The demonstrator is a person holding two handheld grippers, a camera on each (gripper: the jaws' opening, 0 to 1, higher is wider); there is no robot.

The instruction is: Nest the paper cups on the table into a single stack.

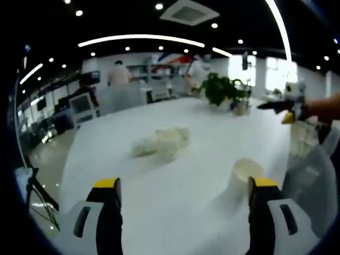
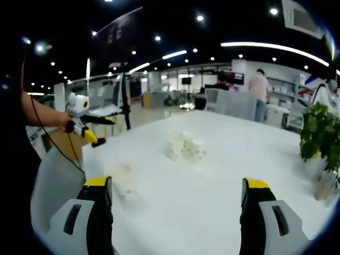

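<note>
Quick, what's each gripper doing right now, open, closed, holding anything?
Left gripper: open, holding nothing; a paper cup sits beside its right jaw.
Right gripper: open, holding nothing.

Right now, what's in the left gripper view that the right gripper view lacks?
Left gripper view: a tripod on the floor, the right claw at the right edge, and a clearly upright cup. Right gripper view: the left claw at the left edge, held by a hand. Both: white table, pile of cups, potted plant.

Each gripper (image 1: 183,194) (image 2: 178,194) has black jaws with yellow tips, set in pale grey slotted housings.
</note>
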